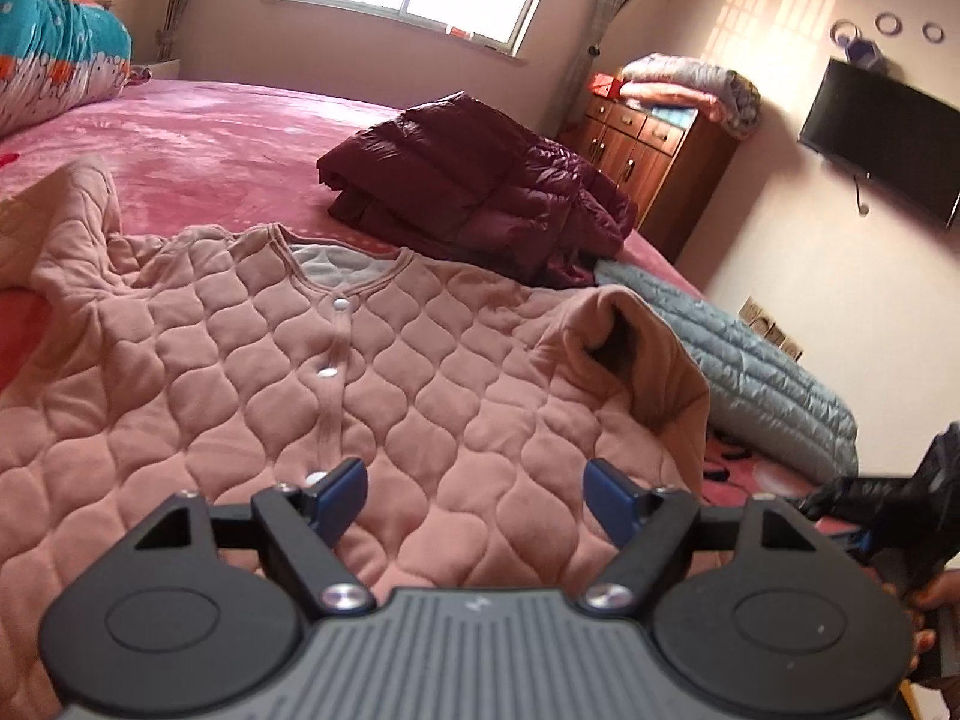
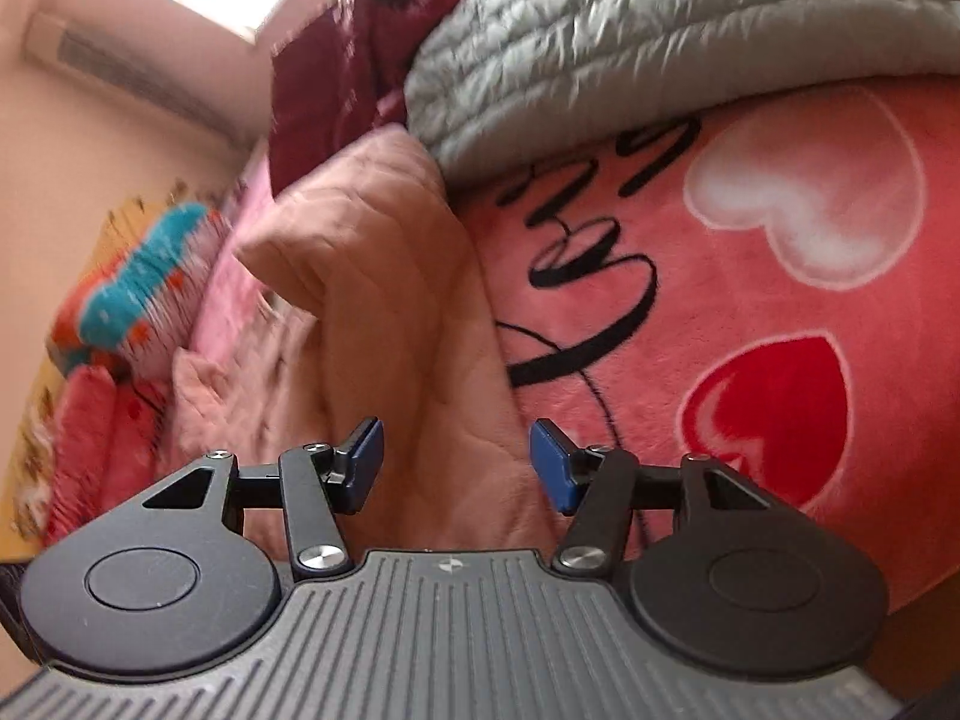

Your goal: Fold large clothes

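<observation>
pink quilted top [image 1: 252, 360] below open jaws, ungripped

black left gripper [image 1: 477, 501], blue-padded fingers [image 1: 345, 495], silver screws, ribbed grey base

**Open bed ahead, jackets crowd the right**

Your left tongs [image 1: 475, 495] have the flat pink quilted top [image 1: 240, 372] ahead. The folded maroon jacket [image 1: 480, 186] blocks beyond; the grey jacket [image 1: 756, 360] lies just right. Bare bedspread [image 1: 210, 138] stays open far-left.
</observation>
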Tool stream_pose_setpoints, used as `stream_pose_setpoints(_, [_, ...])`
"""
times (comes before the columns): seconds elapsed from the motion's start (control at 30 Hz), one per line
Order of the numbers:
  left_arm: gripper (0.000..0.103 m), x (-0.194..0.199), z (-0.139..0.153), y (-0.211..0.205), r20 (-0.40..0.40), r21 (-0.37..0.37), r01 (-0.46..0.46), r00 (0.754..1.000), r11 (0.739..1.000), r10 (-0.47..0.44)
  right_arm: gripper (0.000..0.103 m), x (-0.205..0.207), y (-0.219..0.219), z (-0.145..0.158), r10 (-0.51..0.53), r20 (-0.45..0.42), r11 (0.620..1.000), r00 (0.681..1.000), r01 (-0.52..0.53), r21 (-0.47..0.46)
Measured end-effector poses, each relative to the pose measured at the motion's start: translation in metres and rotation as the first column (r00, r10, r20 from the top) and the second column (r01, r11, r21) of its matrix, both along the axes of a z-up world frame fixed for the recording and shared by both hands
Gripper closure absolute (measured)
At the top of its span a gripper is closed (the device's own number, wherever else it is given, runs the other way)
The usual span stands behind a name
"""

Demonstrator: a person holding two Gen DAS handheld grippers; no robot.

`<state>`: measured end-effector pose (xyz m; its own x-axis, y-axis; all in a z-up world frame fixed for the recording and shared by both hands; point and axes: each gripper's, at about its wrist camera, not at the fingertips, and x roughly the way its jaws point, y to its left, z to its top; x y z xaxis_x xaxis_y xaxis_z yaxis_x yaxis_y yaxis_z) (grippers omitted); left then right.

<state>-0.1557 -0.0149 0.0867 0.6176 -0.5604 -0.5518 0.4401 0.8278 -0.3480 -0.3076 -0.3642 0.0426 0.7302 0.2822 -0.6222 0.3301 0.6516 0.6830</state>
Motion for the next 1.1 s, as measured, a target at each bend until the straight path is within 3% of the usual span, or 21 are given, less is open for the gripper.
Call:
stream_pose_setpoints(0.1, [0.024,0.007,-0.009,0.003,-0.011,-0.022,0.002,1.0,1.0,-0.003,0.033,0.015,0.002,-0.011,0.074,-0.036,0.997,0.997,-0.073,0.038])
stream_pose_setpoints(0.23, [0.023,0.011,-0.024,0.007,-0.037,-0.02,0.001,0.999,1.0,-0.002,0.033,0.025,0.007,-0.018,0.185,-0.021,0.976,0.983,-0.181,0.117])
stream_pose_setpoints(0.37, [0.023,0.016,-0.031,0.01,-0.057,-0.024,-0.01,0.998,1.0,0.009,0.034,0.038,0.006,-0.03,0.217,-0.012,0.964,0.976,-0.213,0.162])
stream_pose_setpoints(0.5, [0.022,0.019,-0.031,0.012,-0.047,-0.036,-0.016,0.999,0.999,0.014,0.043,0.043,0.008,-0.036,0.215,0.007,0.962,0.977,-0.213,0.171])
stream_pose_setpoints(0.53, [0.021,0.02,-0.031,0.012,-0.042,-0.039,-0.016,0.999,0.999,0.015,0.047,0.044,0.01,-0.034,0.215,0.008,0.963,0.977,-0.213,0.162])
stream_pose_setpoints(0.6, [0.02,0.024,-0.03,0.012,-0.033,-0.047,-0.019,0.999,0.999,0.018,0.066,0.045,0.016,-0.032,0.223,0.001,0.965,0.975,-0.221,0.14])
stream_pose_setpoints(0.73, [0.02,0.035,-0.027,0.009,-0.01,-0.077,-0.027,1.0,0.997,0.026,0.076,0.061,0.034,-0.02,0.268,-0.015,0.962,0.963,-0.267,0.048])
stream_pose_setpoints(0.87, [0.019,0.047,-0.022,0.01,0.026,-0.12,-0.036,0.999,0.992,0.039,0.082,0.054,0.047,-0.001,0.196,-0.027,0.979,0.98,-0.197,-0.052])
stream_pose_setpoints(0.97, [0.017,0.059,-0.02,0.015,0.046,-0.155,-0.056,0.997,0.986,0.063,0.083,0.029,0.036,0.007,0.052,0.073,0.993,0.996,-0.059,0.103])
stream_pose_setpoints(1.1, [0.017,0.077,-0.024,0.027,0.037,-0.21,-0.09,0.994,0.974,0.1,0.083,-0.001,0.023,0.009,-0.143,0.192,0.915,0.971,0.056,0.399])
